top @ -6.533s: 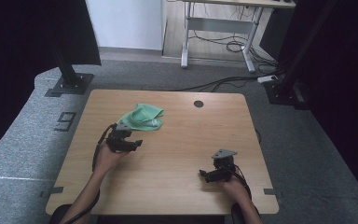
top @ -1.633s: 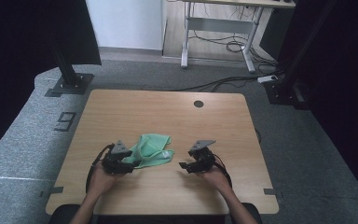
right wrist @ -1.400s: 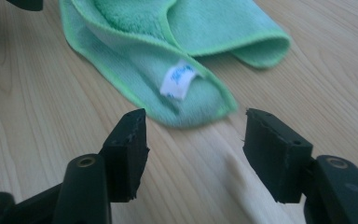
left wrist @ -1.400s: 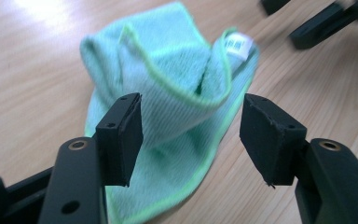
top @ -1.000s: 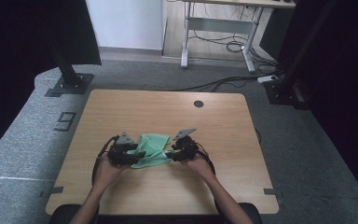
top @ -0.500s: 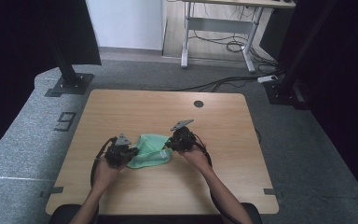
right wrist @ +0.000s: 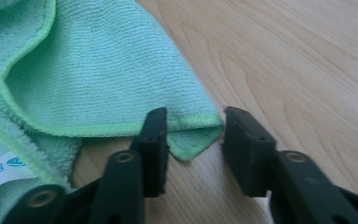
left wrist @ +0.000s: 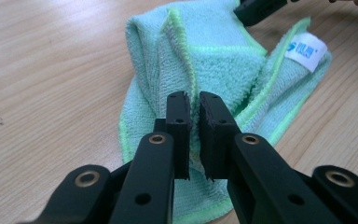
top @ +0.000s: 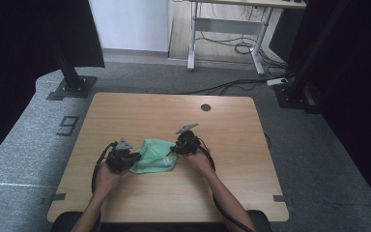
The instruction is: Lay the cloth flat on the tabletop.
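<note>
Wooden table (top: 125, 111) — green cloth (top: 154, 157) between grippers

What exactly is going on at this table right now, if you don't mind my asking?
A person is working on a crumpled green cloth on the wooden table with two handheld grippers. The left gripper is pinched shut on a fold of the cloth. The right gripper has a corner between its open jaws, not gripped yet.

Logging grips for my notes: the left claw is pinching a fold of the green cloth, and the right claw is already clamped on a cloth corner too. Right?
Half right. The left claw does pinch the green cloth. The right claw is not clamped: in the right gripper view its jaws stand apart around the cloth corner, the right-hand jaw clear of the fabric.
</note>
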